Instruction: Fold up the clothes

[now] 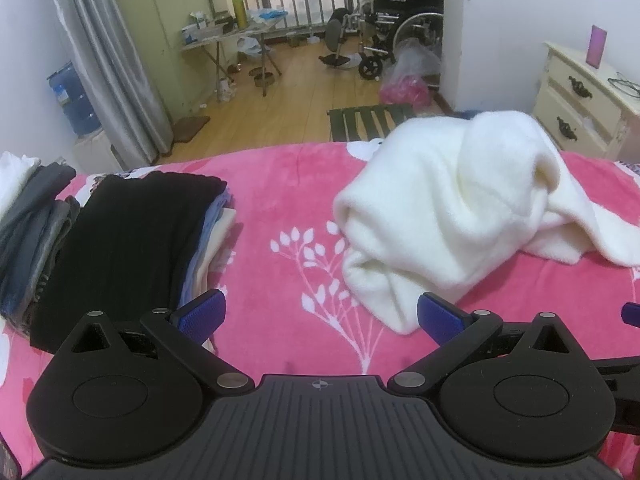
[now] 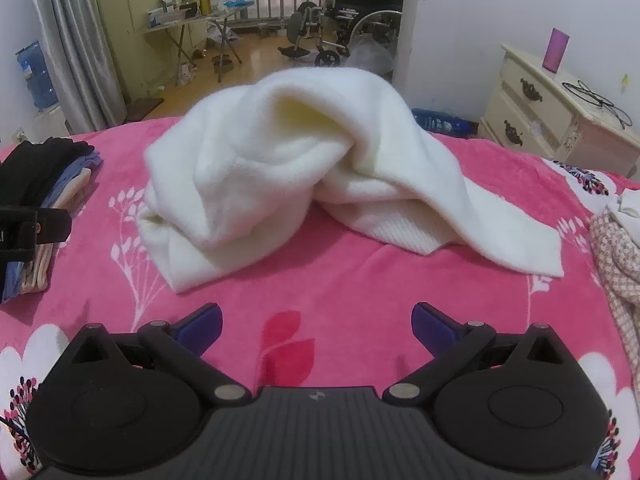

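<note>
A crumpled white fleece garment lies heaped on the pink floral blanket. My left gripper is open, low over the blanket, its right fingertip at the garment's near edge. My right gripper is open too, a short way in front of the garment with nothing between its blue pads. A stack of folded clothes, black on top, sits to the left. The left gripper's body shows at the left edge of the right wrist view.
A second pile of grey folded clothes lies at the far left. A checked garment lies at the right edge. Beyond the bed are a cream nightstand, a wheelchair, a folding table and a water jug.
</note>
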### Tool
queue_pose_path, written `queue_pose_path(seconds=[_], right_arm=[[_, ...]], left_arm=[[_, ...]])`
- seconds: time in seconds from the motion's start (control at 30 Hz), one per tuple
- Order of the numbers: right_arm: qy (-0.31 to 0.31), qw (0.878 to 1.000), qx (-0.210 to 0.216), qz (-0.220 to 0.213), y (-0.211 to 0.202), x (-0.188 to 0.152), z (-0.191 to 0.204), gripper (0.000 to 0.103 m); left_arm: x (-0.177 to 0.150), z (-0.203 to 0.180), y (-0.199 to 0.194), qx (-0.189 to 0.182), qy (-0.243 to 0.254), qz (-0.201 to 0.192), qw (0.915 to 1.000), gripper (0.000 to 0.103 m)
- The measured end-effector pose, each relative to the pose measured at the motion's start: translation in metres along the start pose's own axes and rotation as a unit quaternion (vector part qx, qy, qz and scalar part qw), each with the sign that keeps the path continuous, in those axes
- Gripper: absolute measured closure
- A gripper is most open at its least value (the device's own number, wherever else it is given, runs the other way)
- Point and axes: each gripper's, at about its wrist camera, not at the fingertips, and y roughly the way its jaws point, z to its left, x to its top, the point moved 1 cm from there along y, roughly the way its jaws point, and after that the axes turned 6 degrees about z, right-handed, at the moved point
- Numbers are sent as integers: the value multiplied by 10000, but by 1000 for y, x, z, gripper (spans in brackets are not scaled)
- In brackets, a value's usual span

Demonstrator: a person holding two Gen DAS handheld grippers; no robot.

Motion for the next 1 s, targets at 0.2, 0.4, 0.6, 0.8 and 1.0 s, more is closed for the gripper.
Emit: queue_pose_path(seconds=[0.2,0.4,0.6,0.8,1.0], right_arm=[[33,10000,-38,-48,1,-2,-1,0],[-38,9999,-114,-76,-1,1,1,0],[3,9999,-115,-98,-2,2,-1,0],[35,9998,-129,-123,-1,3,-1,0],[22,9999,-138,-85,0,2,0,0]], left_arm=[[-6,4,3,-64,-20,-33,10000,0],[-10,5,8,-138,-99,-76,9998,1],[-9,6,9,-217,-170,13,9996,1],[-7,6,10,-296,-241,102,9992,0],[-8,6,9,-299,-214,109,9993,0]])
